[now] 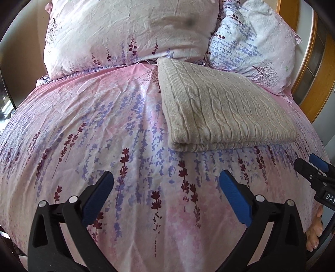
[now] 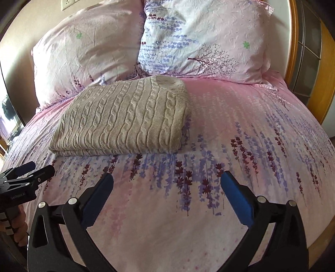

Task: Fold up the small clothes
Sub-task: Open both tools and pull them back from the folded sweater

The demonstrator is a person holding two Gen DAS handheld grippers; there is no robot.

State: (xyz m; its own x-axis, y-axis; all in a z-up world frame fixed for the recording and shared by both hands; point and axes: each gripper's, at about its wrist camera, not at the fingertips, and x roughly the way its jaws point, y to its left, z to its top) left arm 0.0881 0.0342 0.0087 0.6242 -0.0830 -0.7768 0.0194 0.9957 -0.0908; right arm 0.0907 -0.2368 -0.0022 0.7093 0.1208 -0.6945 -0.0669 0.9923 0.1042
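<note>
A beige cable-knit sweater [image 1: 222, 108] lies folded into a flat rectangle on the pink floral bed cover [image 1: 104, 134], just below the pillows. It also shows in the right wrist view [image 2: 125, 117]. My left gripper [image 1: 166, 177] is open and empty, held above the cover short of the sweater's near edge. My right gripper [image 2: 167, 178] is open and empty, also short of the sweater, to its right. The right gripper shows at the right edge of the left wrist view [image 1: 314, 167]. The left gripper shows at the left edge of the right wrist view [image 2: 27, 171].
Two floral pillows [image 2: 88, 54] [image 2: 205, 37] lean at the head of the bed behind the sweater. A wooden bed frame [image 2: 293, 41] curves along the right side. A wall with an outlet [image 2: 67, 3] is behind the pillows.
</note>
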